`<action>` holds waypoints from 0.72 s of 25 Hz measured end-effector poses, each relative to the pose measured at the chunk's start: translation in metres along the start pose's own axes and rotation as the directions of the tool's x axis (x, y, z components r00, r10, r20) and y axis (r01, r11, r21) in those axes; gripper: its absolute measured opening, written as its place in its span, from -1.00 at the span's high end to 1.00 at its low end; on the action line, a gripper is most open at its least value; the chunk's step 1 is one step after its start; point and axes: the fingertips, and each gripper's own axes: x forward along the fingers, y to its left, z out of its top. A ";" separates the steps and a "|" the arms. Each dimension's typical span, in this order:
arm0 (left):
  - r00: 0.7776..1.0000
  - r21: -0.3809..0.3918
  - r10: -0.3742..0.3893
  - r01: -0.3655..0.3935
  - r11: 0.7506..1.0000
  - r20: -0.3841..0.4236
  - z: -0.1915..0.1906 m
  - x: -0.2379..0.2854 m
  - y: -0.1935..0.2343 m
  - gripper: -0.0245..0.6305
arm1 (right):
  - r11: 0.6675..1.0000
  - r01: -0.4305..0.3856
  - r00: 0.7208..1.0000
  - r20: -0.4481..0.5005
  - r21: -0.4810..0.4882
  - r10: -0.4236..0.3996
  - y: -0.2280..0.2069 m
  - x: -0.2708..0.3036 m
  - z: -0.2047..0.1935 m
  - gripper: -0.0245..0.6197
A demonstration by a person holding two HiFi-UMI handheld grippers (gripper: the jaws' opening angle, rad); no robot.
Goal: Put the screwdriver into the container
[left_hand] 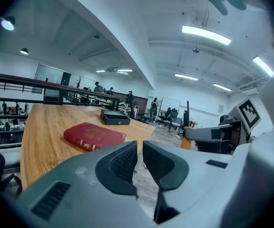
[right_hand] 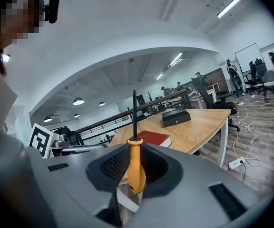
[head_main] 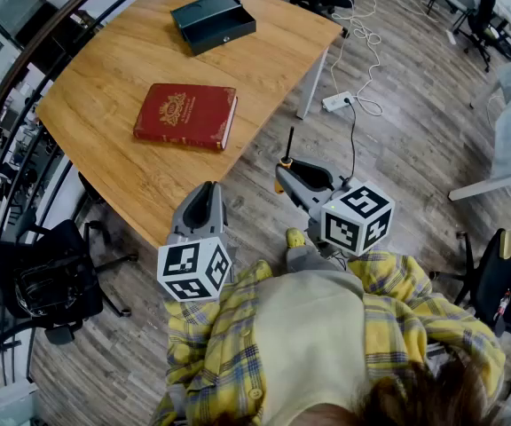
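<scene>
your right tool (right_hand: 135,161) is clenched on the screwdriver (right_hand: 136,167), its two ribbed pads pressing the handle from either side. the screwdriver has a smooth orange handle, rounded at the butt, and a thin dark shaft; the tip is too small to read. in the right gripper view it stands upright between the jaws, with the butt sitting low in the grip and the shaft rising well past the jaw tips. from the head view the shaft points forward, away from you and out over the wooden floor (head_main: 397,140), just off the near corner of the counter (head_main: 122,78). the dark container (head_main: 213,20) sits at the far end of the counter, well apart from the screwdriver, and it looks open-topped, though that is hard to be sure of at this size. a red book (head_main: 185,114) with a gold emblem lies flat between the container and the near edge. your left tool (left_hand: 139,158) is held low beside the right one, by the near edge of the counter, its jaws drawn all but together with only a thin slit between them and nothing in it. both tools are close in front of your body, your yellow plaid sleeves (head_main: 202,344) showing behind them.
</scene>
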 end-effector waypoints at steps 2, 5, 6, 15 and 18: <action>1.000 0.001 0.000 0.000 1.000 0.000 -0.001 0.000 0.000 0.80 | 1.000 0.002 1.000 0.006 0.007 -0.002 -0.002 0.000 0.000 0.54; 1.000 -0.002 0.000 0.000 1.000 0.001 -0.001 0.001 0.000 0.80 | 1.000 0.005 1.000 0.009 0.016 -0.005 -0.005 0.000 0.000 0.54; 1.000 -0.003 0.001 -0.001 1.000 0.000 -0.002 0.002 0.000 0.80 | 1.000 0.006 1.000 0.007 0.018 -0.006 -0.006 0.000 0.000 0.54; 1.000 -0.004 0.016 -0.016 1.000 -0.026 -0.008 0.014 -0.005 0.80 | 1.000 -0.003 1.000 -0.014 0.029 0.003 -0.023 0.003 -0.002 0.54; 0.999 0.006 0.028 -0.027 1.000 -0.027 -0.005 0.022 -0.007 0.80 | 0.999 -0.013 1.000 -0.017 0.030 0.013 -0.032 0.006 0.001 0.54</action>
